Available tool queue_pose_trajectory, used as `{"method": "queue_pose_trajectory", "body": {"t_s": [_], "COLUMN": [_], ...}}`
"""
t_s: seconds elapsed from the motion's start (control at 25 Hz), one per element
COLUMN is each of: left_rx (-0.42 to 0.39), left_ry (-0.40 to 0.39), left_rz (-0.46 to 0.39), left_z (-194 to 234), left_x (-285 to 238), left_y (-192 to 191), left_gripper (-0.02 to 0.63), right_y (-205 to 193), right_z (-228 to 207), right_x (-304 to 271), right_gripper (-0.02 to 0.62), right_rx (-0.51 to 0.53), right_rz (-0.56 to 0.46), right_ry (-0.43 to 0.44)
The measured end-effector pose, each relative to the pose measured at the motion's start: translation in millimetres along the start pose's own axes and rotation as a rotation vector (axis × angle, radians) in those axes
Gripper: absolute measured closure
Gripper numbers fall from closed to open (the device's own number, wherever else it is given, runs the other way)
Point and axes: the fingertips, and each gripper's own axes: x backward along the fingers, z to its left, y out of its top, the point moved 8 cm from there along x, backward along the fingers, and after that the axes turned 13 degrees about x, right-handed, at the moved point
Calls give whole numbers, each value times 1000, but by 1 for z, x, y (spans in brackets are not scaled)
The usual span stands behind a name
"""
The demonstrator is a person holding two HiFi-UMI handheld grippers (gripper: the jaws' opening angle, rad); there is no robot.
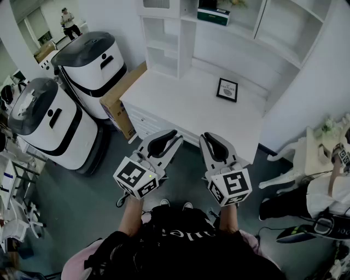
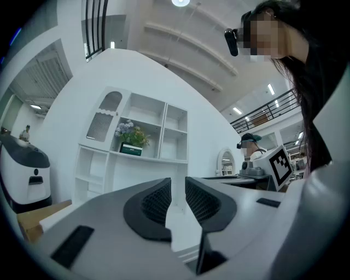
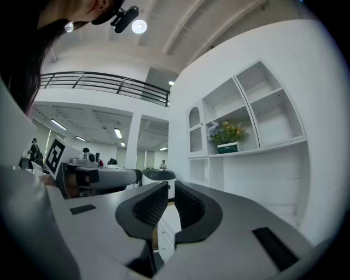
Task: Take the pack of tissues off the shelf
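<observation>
Side by side before the white desk [image 1: 186, 104], the left gripper [image 1: 174, 136] and right gripper [image 1: 208, 138] have their jaws together, empty, while the pack of tissues [image 1: 213, 16] sits on the shelf [image 3: 273, 146] well beyond them.

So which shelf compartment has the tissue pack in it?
The wide middle compartment beside the arched panel: the green pack sits there in front of the flowers. The other compartments in view look empty.
</observation>
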Motion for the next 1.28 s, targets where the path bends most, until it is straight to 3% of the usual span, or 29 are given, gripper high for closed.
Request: {"method": "queue_pose_trajectory", "body": {"t_s": [0.88,1.28], "left_rx": [11,51], "left_ry": [-75,-101], "left_rz": [43,23], "left_z": [41,60], "left_x": [50,65], "left_y": [6,1], "left_gripper": [517,517], "right_y": [2,-1], "right_z": [61,81], "right_x": [-40,-50], "right_gripper": [525,525], "right_rx": [-80,-72], "right_rz": [-8,43], "right_ry": [-52,-68]}}
